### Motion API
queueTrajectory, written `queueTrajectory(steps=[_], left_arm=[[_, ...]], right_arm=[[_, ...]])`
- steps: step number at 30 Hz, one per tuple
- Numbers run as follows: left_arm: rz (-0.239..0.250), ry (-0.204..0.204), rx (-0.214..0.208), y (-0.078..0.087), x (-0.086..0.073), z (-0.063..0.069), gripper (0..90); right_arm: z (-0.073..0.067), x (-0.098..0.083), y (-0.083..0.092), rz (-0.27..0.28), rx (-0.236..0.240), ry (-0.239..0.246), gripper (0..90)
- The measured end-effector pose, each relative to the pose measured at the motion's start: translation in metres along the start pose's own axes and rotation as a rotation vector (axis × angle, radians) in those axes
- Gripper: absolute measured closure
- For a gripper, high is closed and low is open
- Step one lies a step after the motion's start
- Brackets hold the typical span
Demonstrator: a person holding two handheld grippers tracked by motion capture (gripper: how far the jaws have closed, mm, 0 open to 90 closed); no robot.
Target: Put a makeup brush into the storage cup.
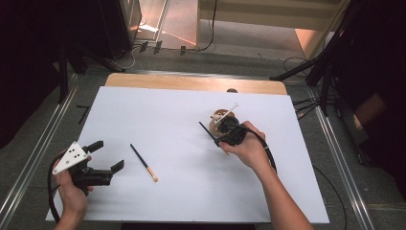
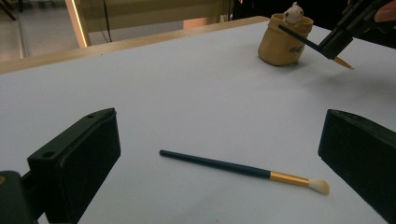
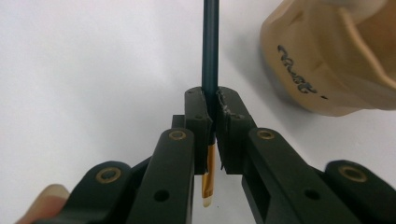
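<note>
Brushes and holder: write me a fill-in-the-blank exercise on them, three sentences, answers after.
1. The right gripper is shut on a dark-handled ____.
2. The second brush lies flat on the white ____, between the two hands.
3. The left gripper has its jaws ____, with nothing between them.
The tan holder stands near the held brush.
Missing words: brush; table; open

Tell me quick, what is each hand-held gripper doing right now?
Left hand-held gripper: open, holding nothing.
Right hand-held gripper: closed on a dark-handled brush.
</note>
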State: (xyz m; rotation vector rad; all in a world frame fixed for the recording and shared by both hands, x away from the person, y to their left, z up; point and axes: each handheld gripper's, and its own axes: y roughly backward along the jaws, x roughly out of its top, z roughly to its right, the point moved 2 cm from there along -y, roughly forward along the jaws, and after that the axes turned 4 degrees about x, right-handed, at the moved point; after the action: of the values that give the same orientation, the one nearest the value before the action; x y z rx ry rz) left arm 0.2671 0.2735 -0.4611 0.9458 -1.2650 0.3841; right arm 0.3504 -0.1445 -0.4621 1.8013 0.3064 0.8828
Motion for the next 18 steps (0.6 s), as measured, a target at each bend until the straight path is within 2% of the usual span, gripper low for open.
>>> queueTrajectory(steps=[5,8,12,18], left_arm=[[-0.005,-0.013,-0.033,-0.008,0.012,0.006,0.0],[-0.006,-0.018,-0.055,-0.014,0.020,0.010,0.0],[-0.001,-0.016,-0.089,-0.024,0.030,0.014,0.0],[-0.019,-0.036,-0.142,-0.044,0.043,0.021,0.0]], right_arm=[[0.002,-0.009,0.012,0.071,-0.005,0.003,85.0],[0.002,-0.013,0.018,0.093,0.009,0.000,85.0],[0.001,-0.018,0.021,0.105,0.019,0.015,85.0],[-0.003,-0.021,0.024,0.116,0.029,0.042,85.0]])
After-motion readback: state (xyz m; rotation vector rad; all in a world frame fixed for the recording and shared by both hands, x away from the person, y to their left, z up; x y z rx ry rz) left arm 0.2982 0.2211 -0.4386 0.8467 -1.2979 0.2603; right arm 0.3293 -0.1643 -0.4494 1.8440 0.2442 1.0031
